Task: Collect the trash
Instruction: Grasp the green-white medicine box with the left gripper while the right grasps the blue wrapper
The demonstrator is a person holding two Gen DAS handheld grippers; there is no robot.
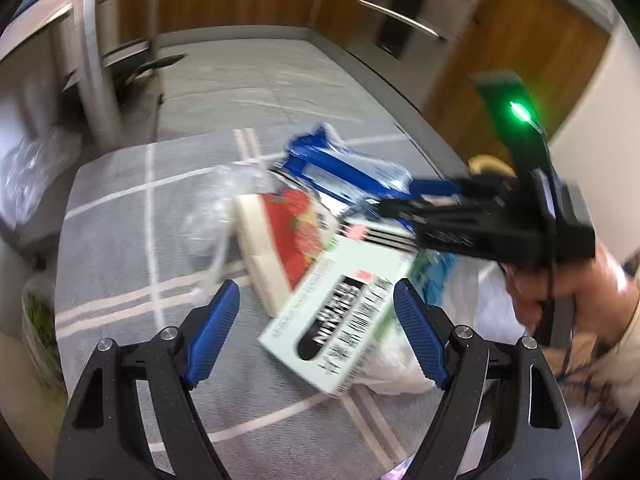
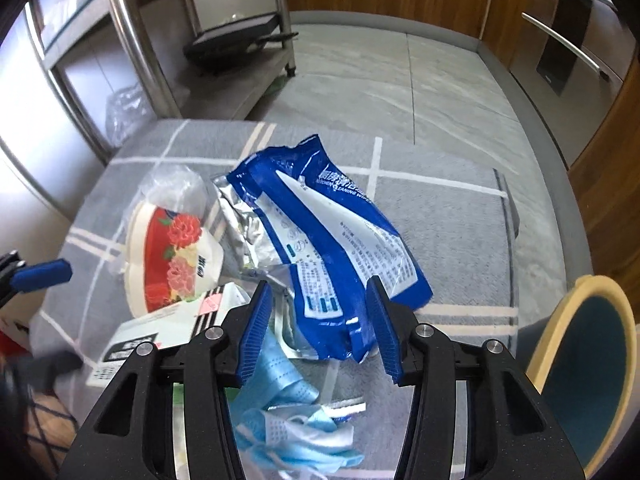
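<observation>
Trash lies heaped on a grey cloth with white lines (image 2: 440, 232). My right gripper (image 2: 320, 286) points down over a blue wipes packet (image 2: 320, 220); the packet's near end lies between the blue pads, which stand apart and do not visibly press it. Light blue face masks (image 2: 288, 420) lie under that gripper. My left gripper (image 1: 316, 292) is open above a white box with a black label (image 1: 340, 320), beside a cream pack printed with red flowers (image 1: 288, 236). One blue finger (image 2: 40, 276) of the left gripper shows in the right wrist view.
Crumpled clear plastic (image 2: 176, 184) and silver foil (image 2: 244, 220) lie by the packs, and a white bag (image 1: 404, 364) under the box. A teal-seated chair (image 2: 580, 368) stands at the right. A metal shelf cart (image 2: 240, 40) and wooden cabinets (image 1: 520, 48) line the far floor.
</observation>
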